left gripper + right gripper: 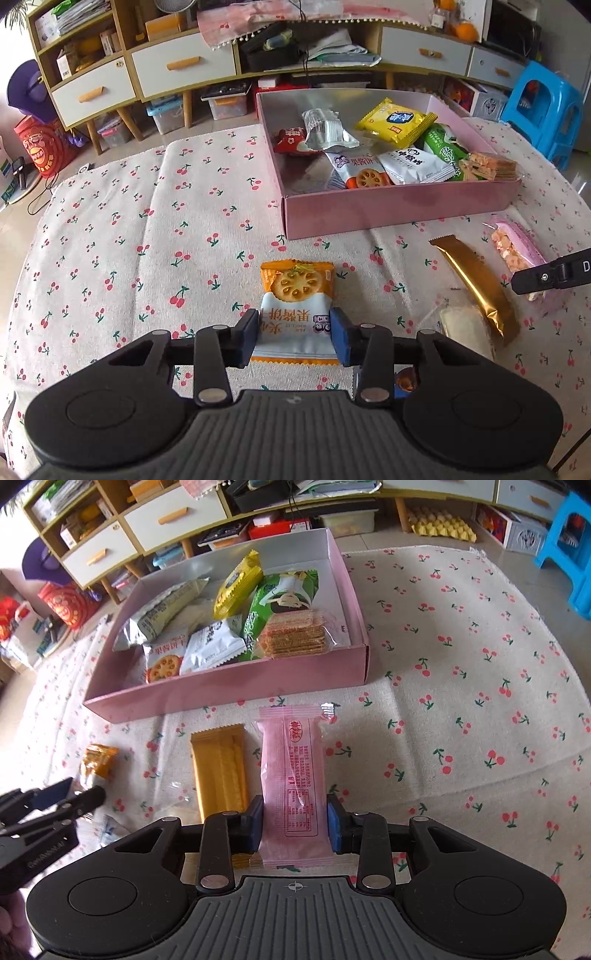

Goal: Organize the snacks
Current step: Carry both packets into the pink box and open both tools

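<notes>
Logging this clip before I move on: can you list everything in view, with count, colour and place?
Box: 1, pink, open, on the cloth, holding about seven snack packs.
Yellow pack: 1, in the box, far side.
Green pack: 1, in the box, beside the yellow one.
Wafer stack: 1, clear wrap, box's near right corner.
Orange biscuit pack: 1, orange and pale blue, on the cloth before the box.
Pink pack: 1, on the cloth before the box.
Gold bar: 1, on the cloth, left of the pink pack.
Cloth: 1, white with cherries.
Cabinet: 1, white drawers, behind.
Stool: 1, blue, far right.
Left hand-held gripper: closed on the orange biscuit pack.
Right hand-held gripper: closed on the pink pack.
</notes>
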`<state>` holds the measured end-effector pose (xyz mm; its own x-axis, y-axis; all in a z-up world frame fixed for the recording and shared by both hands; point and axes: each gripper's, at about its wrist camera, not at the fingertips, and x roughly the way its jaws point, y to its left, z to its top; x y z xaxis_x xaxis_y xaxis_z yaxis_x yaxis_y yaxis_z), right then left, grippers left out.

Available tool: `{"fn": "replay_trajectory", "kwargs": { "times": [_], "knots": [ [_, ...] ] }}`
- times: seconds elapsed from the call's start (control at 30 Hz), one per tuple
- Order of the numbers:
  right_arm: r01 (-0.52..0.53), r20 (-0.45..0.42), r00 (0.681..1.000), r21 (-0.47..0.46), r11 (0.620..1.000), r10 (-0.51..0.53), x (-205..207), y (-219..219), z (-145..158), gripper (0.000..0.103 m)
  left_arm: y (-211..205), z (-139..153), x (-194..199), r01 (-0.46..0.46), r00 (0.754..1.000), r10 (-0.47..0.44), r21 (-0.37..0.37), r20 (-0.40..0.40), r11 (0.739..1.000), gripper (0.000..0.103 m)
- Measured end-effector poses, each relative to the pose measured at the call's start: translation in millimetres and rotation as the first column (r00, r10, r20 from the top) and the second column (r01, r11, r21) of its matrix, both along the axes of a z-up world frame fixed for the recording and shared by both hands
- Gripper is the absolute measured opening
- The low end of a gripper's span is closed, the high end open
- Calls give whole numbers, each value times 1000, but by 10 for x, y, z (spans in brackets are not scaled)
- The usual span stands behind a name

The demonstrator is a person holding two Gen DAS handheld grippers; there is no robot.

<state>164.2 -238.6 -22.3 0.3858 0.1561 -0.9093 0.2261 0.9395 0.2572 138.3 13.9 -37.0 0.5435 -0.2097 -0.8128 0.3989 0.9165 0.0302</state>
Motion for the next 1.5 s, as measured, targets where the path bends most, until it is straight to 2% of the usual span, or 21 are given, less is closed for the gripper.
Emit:
{"fn": "replay_trajectory", "kwargs": {
  "times": [0.33,0.73,0.9,1.07,1.23,1.5],
  "knots": [
    [60,23,998,127,990,-63,-20,-154,143,32,13,160,17,-14,1000,14,-77,11,997,38],
    [68,97,991,206,976,-90,41,-107,339,32,-38,341,89,-54,997,63,-188,45,981,38],
    [82,129,985,237,968,-115,117,-104,426,32,-133,380,158,-51,996,65,-197,65,979,38],
    [78,167,979,215,973,-115,289,-121,485,32,-241,375,324,-33,997,47,-201,65,979,38],
    [90,184,974,210,973,-130,534,-149,448,32,-349,310,466,-20,999,26,-191,29,981,38],
    [64,205,973,192,979,-103,886,-29,322,33,-419,178,611,-7,1000,10,-169,16,986,38]
  ]
}}
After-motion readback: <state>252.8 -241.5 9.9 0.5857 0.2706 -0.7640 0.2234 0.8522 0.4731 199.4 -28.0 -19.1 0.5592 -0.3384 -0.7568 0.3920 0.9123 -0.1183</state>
